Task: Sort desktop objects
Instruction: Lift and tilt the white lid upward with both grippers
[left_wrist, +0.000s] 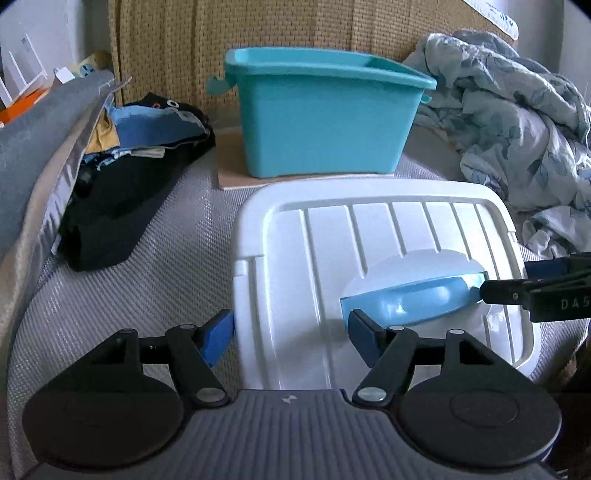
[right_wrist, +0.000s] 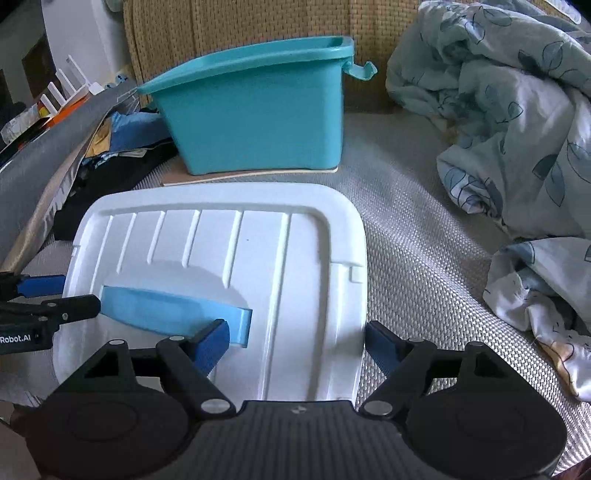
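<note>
- The white lid (left_wrist: 369, 277) lies flat on the grey mesh surface (left_wrist: 129, 295), with its blue handle (left_wrist: 410, 299) near the front; the teal bin (left_wrist: 325, 122) stands just behind on a board (left_wrist: 236, 177).
- Left gripper (left_wrist: 291, 338): jaws wide apart, holding nothing — one finger off the lid's left edge, the other at the handle's left end.
- Right gripper (right_wrist: 297, 345): equally open and empty, straddling the lid's right part, one finger by the handle's right end.
- The likely step is lifting the lid by its edges. Close both together, lift level, and steer clear of the quilt (right_wrist: 517, 129) and clothes (left_wrist: 129, 184).
</note>
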